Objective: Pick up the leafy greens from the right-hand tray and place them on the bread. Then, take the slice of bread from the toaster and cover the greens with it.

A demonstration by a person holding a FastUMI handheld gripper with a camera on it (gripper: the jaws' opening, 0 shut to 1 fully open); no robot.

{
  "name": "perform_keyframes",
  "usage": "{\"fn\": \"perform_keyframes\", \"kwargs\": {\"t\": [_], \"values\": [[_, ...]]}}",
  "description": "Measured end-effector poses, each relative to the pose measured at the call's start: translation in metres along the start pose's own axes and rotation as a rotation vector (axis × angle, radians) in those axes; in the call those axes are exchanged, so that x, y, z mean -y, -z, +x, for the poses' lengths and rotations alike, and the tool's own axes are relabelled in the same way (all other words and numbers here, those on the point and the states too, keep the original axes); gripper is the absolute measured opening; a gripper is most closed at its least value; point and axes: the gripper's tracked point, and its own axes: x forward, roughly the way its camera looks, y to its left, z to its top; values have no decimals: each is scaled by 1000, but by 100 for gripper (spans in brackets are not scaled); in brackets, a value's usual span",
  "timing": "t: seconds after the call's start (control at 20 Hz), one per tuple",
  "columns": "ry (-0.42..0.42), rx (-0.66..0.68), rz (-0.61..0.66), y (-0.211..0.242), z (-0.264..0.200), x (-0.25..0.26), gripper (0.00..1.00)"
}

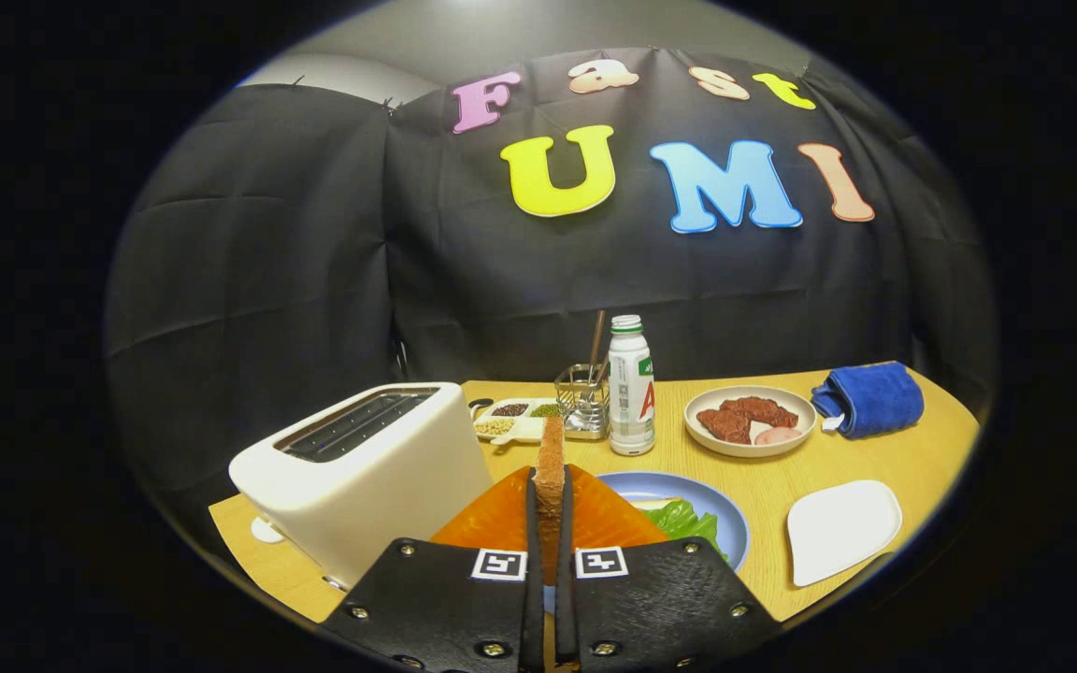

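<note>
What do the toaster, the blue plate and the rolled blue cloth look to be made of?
Toaster: likely glossy cream plastic, soft highlights. Blue plate: ceramic or melamine, smooth sheen. Blue cloth: soft towel, matte nap. Gripper grips the bread slice.

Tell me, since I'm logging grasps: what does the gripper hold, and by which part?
The gripper is shut on the bread slice, pinched edge-on by its lower part.

One toaster (366, 467), one bottle (631, 385), three plates (one blue) (724, 523).
</note>
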Motion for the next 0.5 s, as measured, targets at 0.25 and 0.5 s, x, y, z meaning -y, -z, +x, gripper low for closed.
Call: {"fn": "perform_keyframes", "kwargs": {"t": [0.25,0.5], "values": [[29,-9,8,12,1,18,5],[52,-25,-23,16,2,35,6]]}}
